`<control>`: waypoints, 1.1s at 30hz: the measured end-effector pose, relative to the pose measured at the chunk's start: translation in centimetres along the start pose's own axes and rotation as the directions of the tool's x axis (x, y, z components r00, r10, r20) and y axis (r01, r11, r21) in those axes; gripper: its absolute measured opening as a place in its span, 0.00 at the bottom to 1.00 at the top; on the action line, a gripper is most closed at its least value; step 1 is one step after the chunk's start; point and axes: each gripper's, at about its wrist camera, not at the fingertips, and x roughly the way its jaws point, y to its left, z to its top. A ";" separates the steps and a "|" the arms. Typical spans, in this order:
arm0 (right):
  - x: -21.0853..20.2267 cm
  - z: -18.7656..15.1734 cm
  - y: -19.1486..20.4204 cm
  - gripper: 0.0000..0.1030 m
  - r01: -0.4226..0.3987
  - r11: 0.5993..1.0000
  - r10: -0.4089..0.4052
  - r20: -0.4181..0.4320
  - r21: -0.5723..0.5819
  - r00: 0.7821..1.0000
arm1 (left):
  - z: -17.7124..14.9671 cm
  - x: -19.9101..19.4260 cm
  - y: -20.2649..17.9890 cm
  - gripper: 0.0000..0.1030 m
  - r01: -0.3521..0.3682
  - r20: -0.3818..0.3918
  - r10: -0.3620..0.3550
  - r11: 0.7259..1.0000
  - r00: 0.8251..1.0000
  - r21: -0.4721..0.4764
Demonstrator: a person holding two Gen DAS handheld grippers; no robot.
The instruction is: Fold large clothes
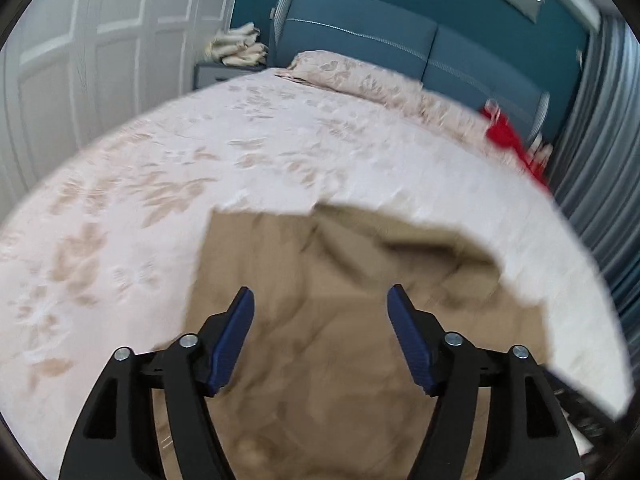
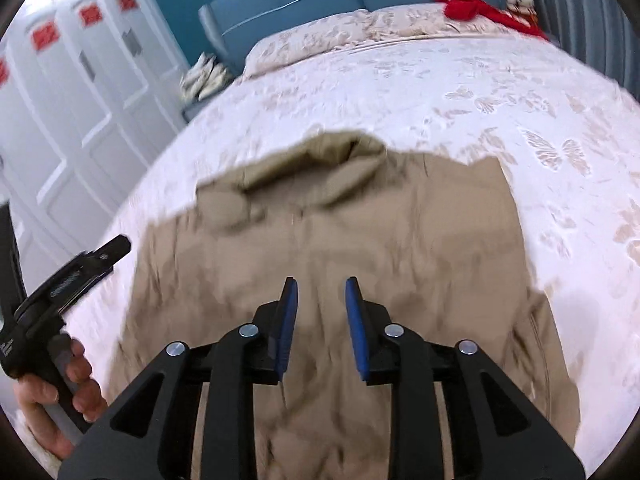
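A tan jacket (image 2: pixel 340 248) lies spread on a bed (image 2: pixel 460 92) with a pale butterfly-print cover, its collar toward the blue headboard (image 2: pixel 304 4). The left gripper (image 1: pixel 320 300) hangs over the jacket, jaws spread wide and holding nothing. The right gripper (image 2: pixel 321 292) hangs over the jacket's middle, jaws parted by a narrower gap, also holding nothing. Red fabric (image 2: pixel 476 8) sits near the pillows (image 2: pixel 344 36).

Bright, even daylight, blurred by motion

We see both fisheye views smeared, the tan jacket (image 2: pixel 328 264) soft-edged on the bed (image 1: pixel 280 152); edges bow strongly, dark vignette rings each frame, shadows stay faint.
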 end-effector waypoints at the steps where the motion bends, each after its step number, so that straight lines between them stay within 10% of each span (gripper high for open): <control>1: 0.7 1.0 -0.4 0.24 -0.023 0.999 0.023 0.005 0.036 1.000 | 0.7 0.8 -0.1 0.68 0.016 -0.016 -0.017 0.999 1.000 -0.027; 12: 9.9 5.9 -3.4 0.48 -0.110 0.960 0.119 -0.022 0.259 0.993 | 2.2 12.7 -0.4 0.65 0.042 -0.232 -0.076 0.988 0.970 -0.149; 16: 12.1 5.5 -4.1 0.09 -0.136 0.942 0.161 -0.057 0.306 0.985 | 1.9 13.8 -0.9 0.20 0.083 -0.249 -0.110 0.990 0.962 -0.115; 19: 10.6 5.3 -3.8 0.04 -0.187 0.943 0.191 0.011 0.274 0.982 | 1.9 13.2 -1.1 0.08 0.103 -0.210 -0.119 0.991 0.970 -0.087; 33: 13.6 2.4 -3.0 0.01 0.007 0.997 -0.003 -0.058 0.083 0.998 | -2.0 14.9 -1.4 0.08 0.005 -0.153 0.005 0.998 0.988 0.068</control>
